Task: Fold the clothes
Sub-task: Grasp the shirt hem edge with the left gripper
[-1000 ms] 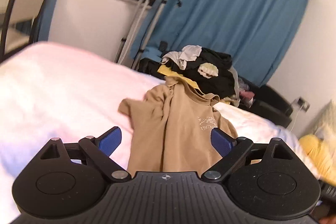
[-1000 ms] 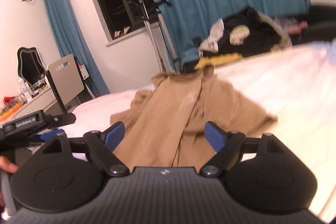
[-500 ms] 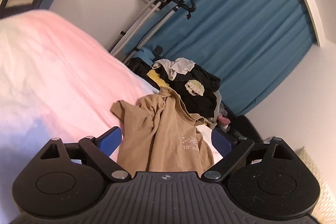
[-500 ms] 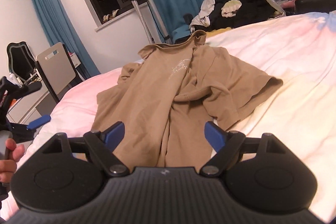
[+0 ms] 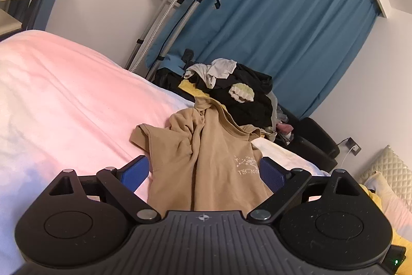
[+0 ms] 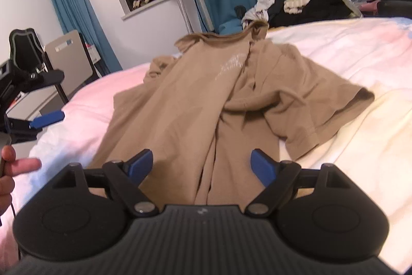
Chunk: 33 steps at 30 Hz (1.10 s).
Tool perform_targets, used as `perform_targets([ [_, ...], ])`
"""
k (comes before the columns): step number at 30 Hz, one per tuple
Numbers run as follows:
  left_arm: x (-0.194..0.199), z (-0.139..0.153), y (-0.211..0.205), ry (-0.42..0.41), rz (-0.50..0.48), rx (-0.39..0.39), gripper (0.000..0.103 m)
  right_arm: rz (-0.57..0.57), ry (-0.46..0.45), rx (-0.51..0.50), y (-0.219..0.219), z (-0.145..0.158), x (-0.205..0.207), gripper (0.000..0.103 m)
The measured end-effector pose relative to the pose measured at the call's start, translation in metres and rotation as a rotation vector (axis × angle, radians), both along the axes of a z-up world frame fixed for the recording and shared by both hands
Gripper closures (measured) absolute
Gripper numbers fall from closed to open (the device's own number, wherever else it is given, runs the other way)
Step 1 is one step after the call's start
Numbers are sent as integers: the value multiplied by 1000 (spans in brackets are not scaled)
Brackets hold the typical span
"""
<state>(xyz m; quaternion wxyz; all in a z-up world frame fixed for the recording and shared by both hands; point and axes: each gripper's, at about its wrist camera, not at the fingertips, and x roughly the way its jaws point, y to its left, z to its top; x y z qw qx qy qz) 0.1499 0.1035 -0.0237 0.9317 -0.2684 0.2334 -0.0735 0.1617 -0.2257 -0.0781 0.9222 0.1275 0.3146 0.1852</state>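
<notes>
A tan T-shirt [image 5: 206, 153] with a pale chest print lies crumpled on the bed, collar toward the far edge, one short sleeve [image 6: 332, 105] spread to the right. My left gripper [image 5: 204, 172] hovers open over the shirt's lower part, nothing between its blue pads. Over the shirt's hem, my right gripper [image 6: 203, 164] is open too, its blue fingers apart above the cloth. In the right wrist view the left gripper [image 6: 38, 99] shows at the left edge, held by a hand [image 6: 15, 166].
The bed [image 5: 64, 99] has a white and pink cover. A heap of dark and light clothes [image 5: 237, 92] sits past its far edge. Blue curtains [image 5: 283, 30], a metal stand [image 5: 180, 7] and a window are behind. A chair [image 6: 69, 58] stands at left.
Both grippers have come lower and closer over the tan shirt, which fills more of the right wrist view. Both stay open. The shirt itself has not moved.
</notes>
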Motion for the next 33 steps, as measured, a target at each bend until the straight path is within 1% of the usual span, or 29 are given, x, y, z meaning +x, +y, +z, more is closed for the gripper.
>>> perform_targets([
  [3, 32, -15, 14, 87, 38, -16, 10, -2, 29, 9, 1, -8, 6, 19],
  [5, 53, -27, 29, 146, 63, -71, 12, 0, 33, 11, 1, -10, 8, 19],
  [6, 61, -33, 37, 163, 80, -108, 14, 1, 32, 12, 1, -11, 9, 19],
  [7, 69, -39, 45, 178, 103, -137, 20, 1, 33, 17, 0, -12, 9, 19],
  [8, 74, -43, 51, 191, 120, -154, 23, 0, 36, 25, -1, -13, 10, 19],
  [9, 79, -47, 57, 204, 136, -169, 29, -1, 40, 33, -2, -14, 10, 19],
  [11, 88, -53, 63, 218, 140, -135, 37, -4, 47, 44, -3, -16, 11, 19],
  [12, 92, -54, 62, 224, 139, -96, 45, -5, 49, 48, -3, -17, 11, 19],
  [13, 96, -53, 60, 228, 130, -44, 50, -6, 51, 51, -2, -18, 12, 18],
  [14, 98, -52, 56, 227, 116, 11, 51, -6, 52, 52, -1, -19, 13, 18],
  [17, 104, -48, 38, 185, 41, 194, 51, -6, 55, 54, 1, -21, 15, 17],
  [18, 105, -49, 33, 172, 22, 227, 51, -6, 54, 53, 1, -21, 16, 17],
  [22, 110, -53, 16, 118, -54, 345, 51, -4, 47, 44, 5, -23, 18, 15],
  [23, 111, -53, 14, 105, -65, 365, 51, -3, 45, 41, 5, -24, 18, 14],
  [25, 112, -55, 13, 90, -80, 369, 51, -2, 44, 37, 7, -24, 18, 14],
  [26, 112, -56, 15, 81, -81, 353, 51, -1, 44, 36, 7, -24, 19, 13],
  [27, 110, -55, 16, 66, -92, 338, 64, 0, 45, 35, 7, -24, 19, 13],
  [28, 109, -55, 16, 61, -101, 335, 87, 0, 45, 35, 7, -24, 19, 13],
  [29, 110, -55, 15, 72, -91, 348, 96, 0, 46, 35, 7, -24, 19, 13],
  [30, 110, -55, 15, 77, -76, 356, 98, 0, 46, 34, 7, -24, 19, 13],
  [31, 108, -52, 15, 73, -56, 361, 98, 1, 45, 32, 7, -24, 19, 13],
  [33, 102, -42, 15, 31, 0, 411, 99, 3, 44, 32, 6, -23, 18, 13],
])
